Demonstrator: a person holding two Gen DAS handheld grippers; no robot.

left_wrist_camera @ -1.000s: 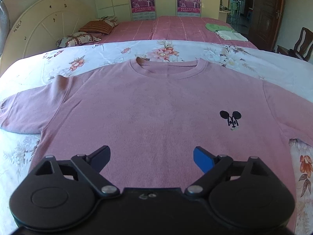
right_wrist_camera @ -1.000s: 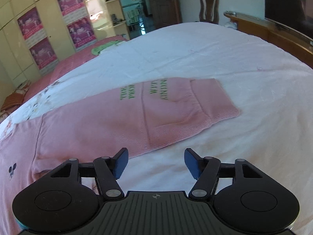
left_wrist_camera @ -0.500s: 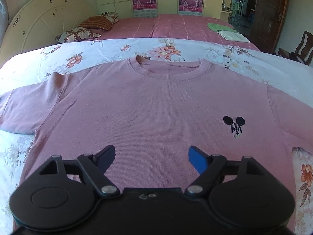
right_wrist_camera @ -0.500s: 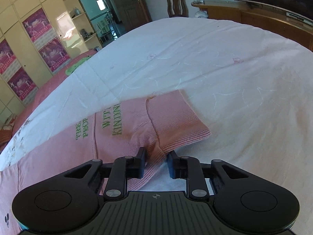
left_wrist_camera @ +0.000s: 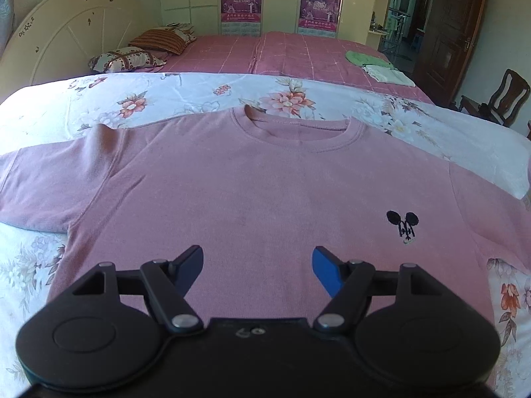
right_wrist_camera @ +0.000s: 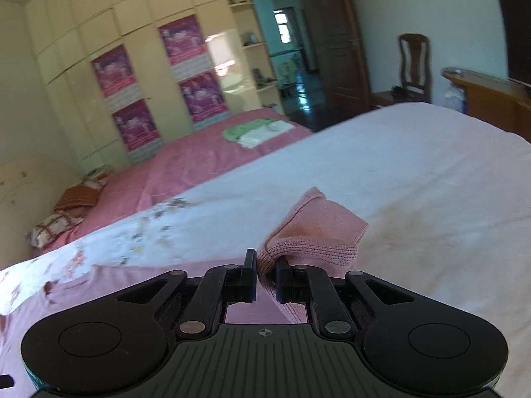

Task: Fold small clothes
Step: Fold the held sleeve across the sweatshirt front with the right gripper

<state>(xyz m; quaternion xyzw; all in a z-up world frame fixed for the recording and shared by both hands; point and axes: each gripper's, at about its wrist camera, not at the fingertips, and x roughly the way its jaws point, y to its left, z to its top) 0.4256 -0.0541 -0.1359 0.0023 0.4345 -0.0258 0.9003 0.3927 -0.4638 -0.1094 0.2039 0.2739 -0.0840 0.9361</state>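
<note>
The left wrist view shows the pink T-shirt [left_wrist_camera: 259,192] spread flat, front up, on the flowered sheet [left_wrist_camera: 139,106], its collar toward twelve o'clock and a small black mouse logo [left_wrist_camera: 402,225] at about four o'clock from the middle of the chest. The left gripper [left_wrist_camera: 258,267] hangs over the lower chest with its jaws well apart and closing, only the flat cloth showing in the gap between the blue pads and nothing pinched. One short sleeve lies out toward nine o'clock. None of that view shows the other end of the garment; the right wrist view does. There the right gripper [right_wrist_camera: 265,277] has its jaws clamped together on the ribbed hem [right_wrist_camera: 312,235] of the T-shirt, and the pinched cloth stands up in a bunched fold at twelve o'clock from the fingers, lifted off the white bedspread [right_wrist_camera: 431,172]. This view is blurred, so how much of the cloth is off the bed is hard to judge. Beyond, at about eleven o'clock, a second bed with a pink cover [right_wrist_camera: 199,162] carries a green and white pile of cloth [right_wrist_camera: 255,131].
</note>
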